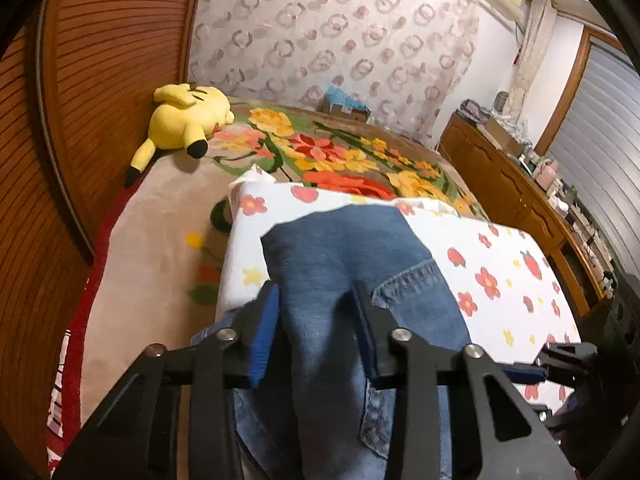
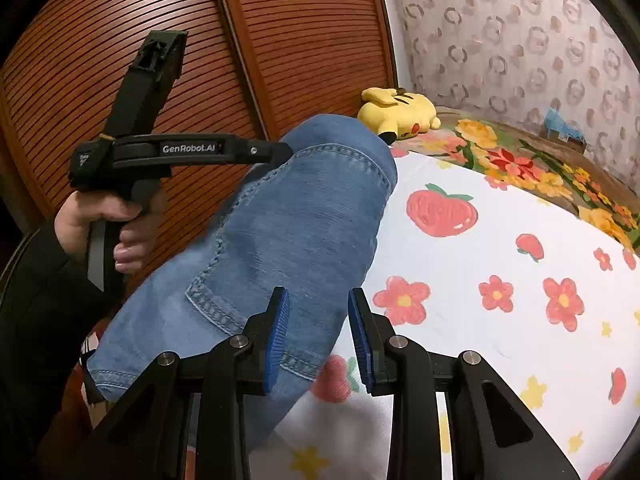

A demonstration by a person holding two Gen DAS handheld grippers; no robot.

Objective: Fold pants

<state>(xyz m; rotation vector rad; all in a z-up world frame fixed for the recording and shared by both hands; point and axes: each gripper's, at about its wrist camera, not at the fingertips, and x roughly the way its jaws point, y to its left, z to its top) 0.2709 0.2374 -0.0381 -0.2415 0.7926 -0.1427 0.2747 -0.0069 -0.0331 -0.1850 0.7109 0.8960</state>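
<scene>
The room is a bedroom. Slatted wooden wardrobe doors fill the right wrist view from 9 to 12 o'clock. A wall with a ring pattern stands behind the bed, and a low wooden dresser crowded with small things runs along at 3 o'clock in the left wrist view.

The bed carries a plush blanket with a flower design. Over its near part lies a white sheet printed with strawberries and flowers, smooth and flat, which serves as the folding surface.

The pants, blue denim, are already doubled into a thick, compact bundle with a back pocket outermost. It slants from 8 o'clock up to 12 o'clock over the sheet's left edge and seems lifted rather than laid down. I judge the folding well along: what is left looks like a last fold or setting the bundle flat and squaring it.

The left tool, held in a hand, is pinching a bunched ridge of denim between its blue pads. The right tool stands partly spread at the bundle's lower edge, with one pad over the denim and the other clear above the sheet.

A yellow plush toy lies at 11 o'clock on the blanket.
</scene>
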